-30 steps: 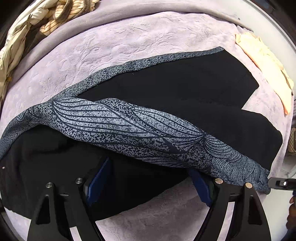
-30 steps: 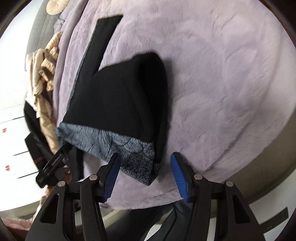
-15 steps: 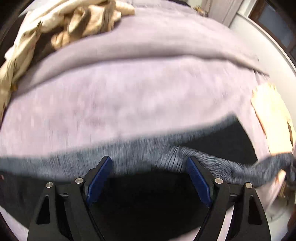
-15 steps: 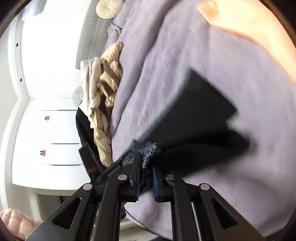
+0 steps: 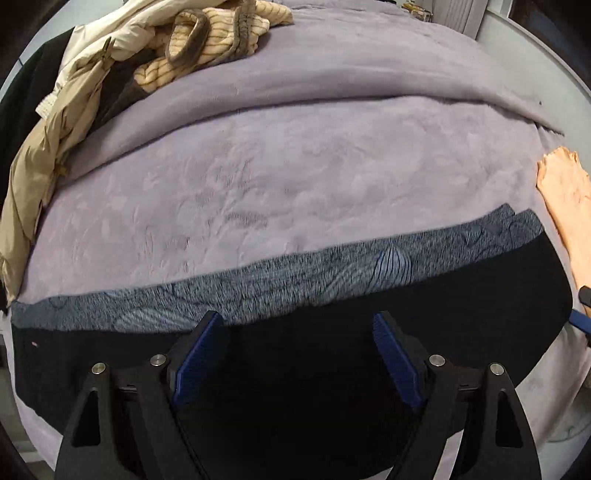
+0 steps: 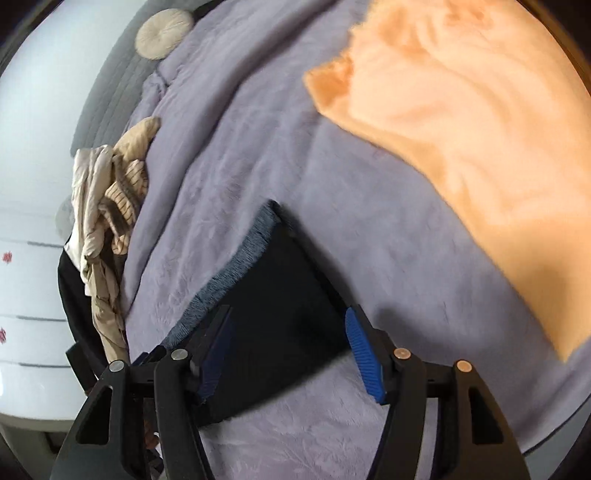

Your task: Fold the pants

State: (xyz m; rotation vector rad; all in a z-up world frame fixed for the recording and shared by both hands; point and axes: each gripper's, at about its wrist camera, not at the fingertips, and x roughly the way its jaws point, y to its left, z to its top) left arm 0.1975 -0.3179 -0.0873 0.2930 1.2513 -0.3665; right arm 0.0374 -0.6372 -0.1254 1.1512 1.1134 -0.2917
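Left wrist view: the pants lie flat across the near edge of the bed, black w/ a grey patterned band along the far side, running left to right. The left gripper sits low over the black cloth, jaws spread wide, nothing between them. It points across the bed toward the pile of clothes at the far left; tilt is shallow, almost level w/ the cover. A peach cloth lies at the right edge, just beside the pants' end.

Risk here, my guess: the purple cover is plush, so a low pinch could grab cover along w/ the pants & drag both. Also the patterned band looks like two layers at the right end, not quite lined up; folding on that would leave a crooked edge.

Right wrist view: same pants, seen from their end, a dark wedge w/ the grey band on its left side. The right gripper is over that near end, jaws apart, the cloth lying between and below them but not pinched, as far as I can tell. It points up the bed toward a round cushion; the peach cloth fills the upper right, apart from the pants. The frame is a bit smeared.

Risk: if it closes here it may catch only the top layer, & the fold would slide open when lifted.
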